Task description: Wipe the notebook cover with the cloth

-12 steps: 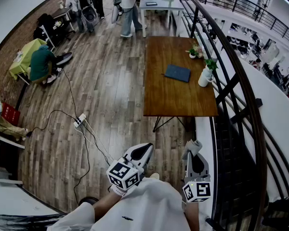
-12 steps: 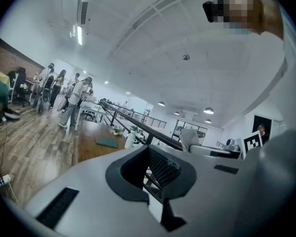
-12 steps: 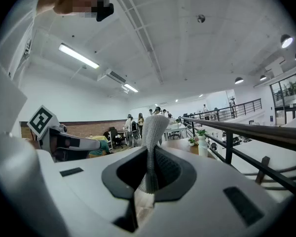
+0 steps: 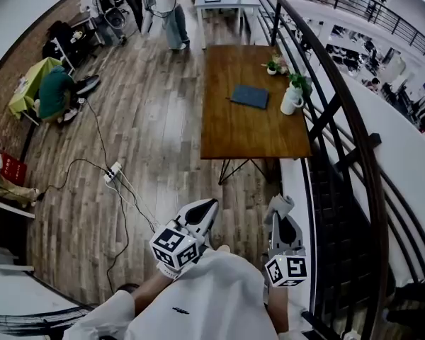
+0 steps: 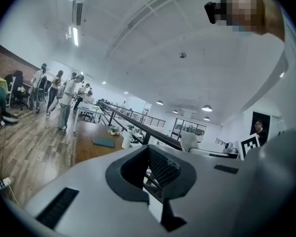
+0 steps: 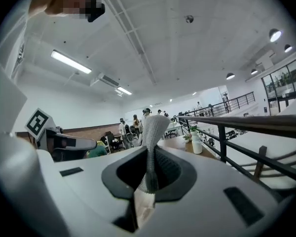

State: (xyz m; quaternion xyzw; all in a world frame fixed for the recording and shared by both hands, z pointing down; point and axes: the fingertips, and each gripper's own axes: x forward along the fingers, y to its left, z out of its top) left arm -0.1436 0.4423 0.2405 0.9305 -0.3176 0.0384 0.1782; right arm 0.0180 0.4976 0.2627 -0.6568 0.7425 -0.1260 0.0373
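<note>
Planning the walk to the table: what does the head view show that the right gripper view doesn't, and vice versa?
Head view only: the blue notebook lying flat on the table, and the power strip with its cables on the floor to the left.

Right gripper view only: the right gripper seen close up, its jaws closed on the lower part of the cloth, whose top stands free above them, plus the ceiling lights.

Both: the cloth, the wooden table, the white jug on it, and the left gripper.

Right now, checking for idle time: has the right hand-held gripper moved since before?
Yes, slightly: the right hand-held gripper, shut on the cloth, turned rightward, since the railing post sits further left in its view.
</note>
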